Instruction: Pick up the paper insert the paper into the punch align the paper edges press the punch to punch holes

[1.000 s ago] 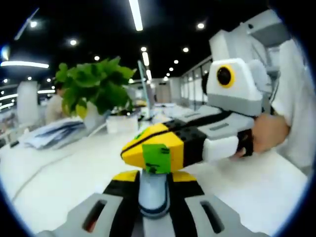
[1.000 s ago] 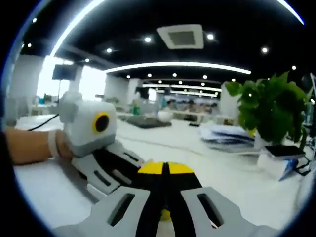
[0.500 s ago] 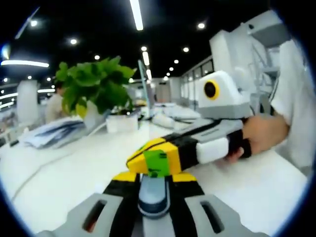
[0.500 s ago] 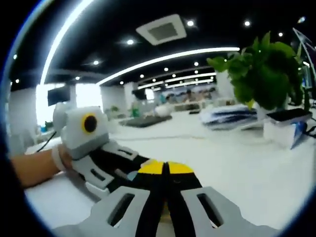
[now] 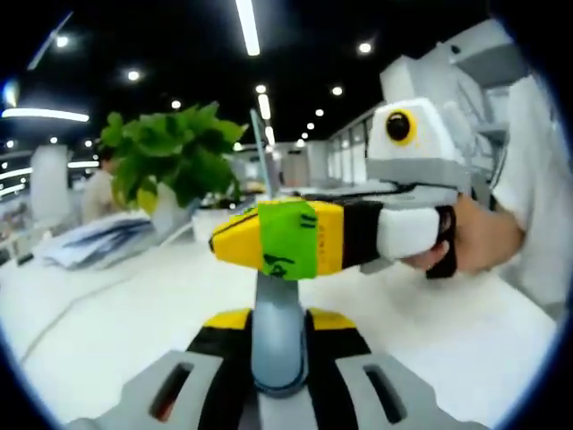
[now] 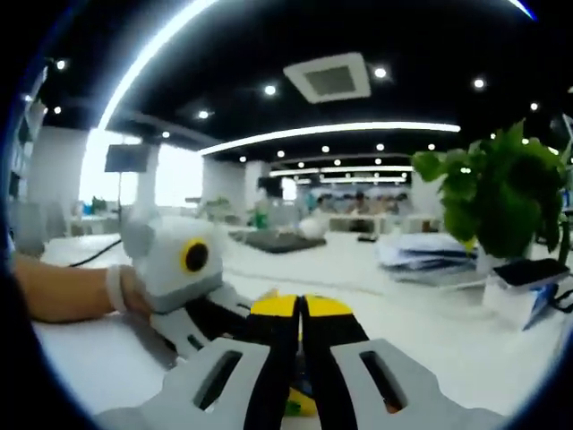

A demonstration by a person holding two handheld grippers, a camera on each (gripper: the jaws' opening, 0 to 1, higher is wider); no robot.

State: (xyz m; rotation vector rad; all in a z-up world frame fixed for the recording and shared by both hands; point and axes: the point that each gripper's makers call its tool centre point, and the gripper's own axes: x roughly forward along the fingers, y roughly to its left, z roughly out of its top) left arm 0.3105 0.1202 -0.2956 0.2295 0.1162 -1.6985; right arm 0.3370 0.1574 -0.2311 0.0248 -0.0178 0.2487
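In the left gripper view, my left gripper (image 5: 279,324) has its yellow-tipped jaws shut on a grey upright piece of the punch (image 5: 277,345) that rises between them. Just above that piece hovers my right gripper (image 5: 279,237), coming in from the right with its yellow tip and green tape, held by a hand (image 5: 474,235). In the right gripper view, my right gripper (image 6: 301,309) has its jaws pressed together with nothing between them. The left gripper (image 6: 188,273) lies at the left, just under those jaws, in a person's hand (image 6: 67,288).
A white table (image 5: 116,305) spreads below both grippers. A potted green plant (image 5: 170,161) and a stack of papers (image 5: 94,240) stand at the back, the plant (image 6: 501,202) and papers (image 6: 430,253) also in the right gripper view. A white sleeve (image 5: 537,179) is at the right.
The right gripper dipped onto the grey piece half a second ago and has now risen, leaving more of the piece bare. The left gripper has kept its place and hold.
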